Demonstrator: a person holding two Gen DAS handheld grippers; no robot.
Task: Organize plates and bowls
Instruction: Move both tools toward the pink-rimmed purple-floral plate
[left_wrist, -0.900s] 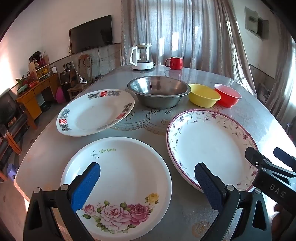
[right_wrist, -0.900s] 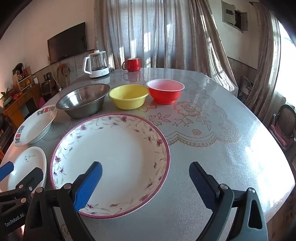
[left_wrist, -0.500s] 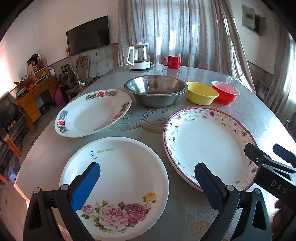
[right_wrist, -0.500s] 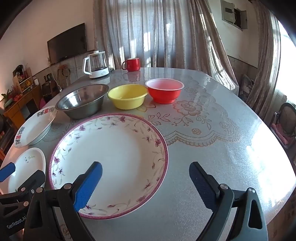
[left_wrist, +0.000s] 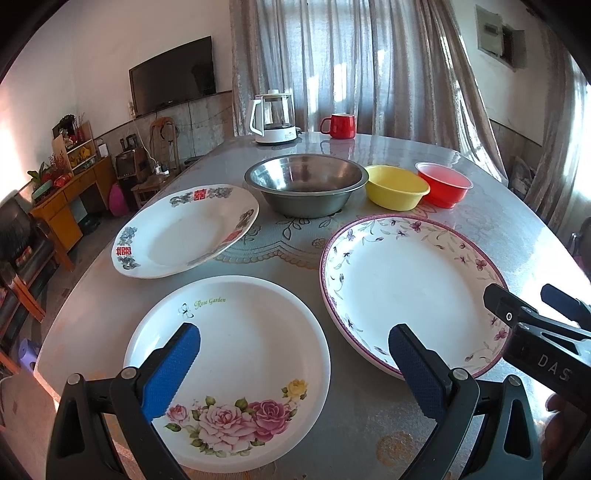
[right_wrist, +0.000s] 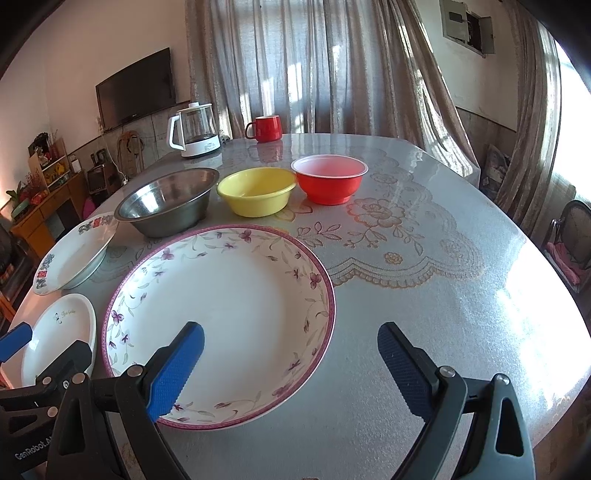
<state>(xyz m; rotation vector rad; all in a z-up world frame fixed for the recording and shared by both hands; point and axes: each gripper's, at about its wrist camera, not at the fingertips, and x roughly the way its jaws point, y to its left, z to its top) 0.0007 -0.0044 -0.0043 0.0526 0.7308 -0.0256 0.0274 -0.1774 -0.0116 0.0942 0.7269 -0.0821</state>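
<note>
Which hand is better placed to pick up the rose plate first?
Left. Its open tongs hang right over the rose plate, while the right tongs sit over the purple-rimmed plate beside it.

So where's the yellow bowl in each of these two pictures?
Left wrist view: the yellow bowl is upper right of centre, between the steel bowl and the red bowl.
Right wrist view: it sits upper centre, again between those two.
Shared landmark: the red mug at the table's far edge, by the curtains.
</note>
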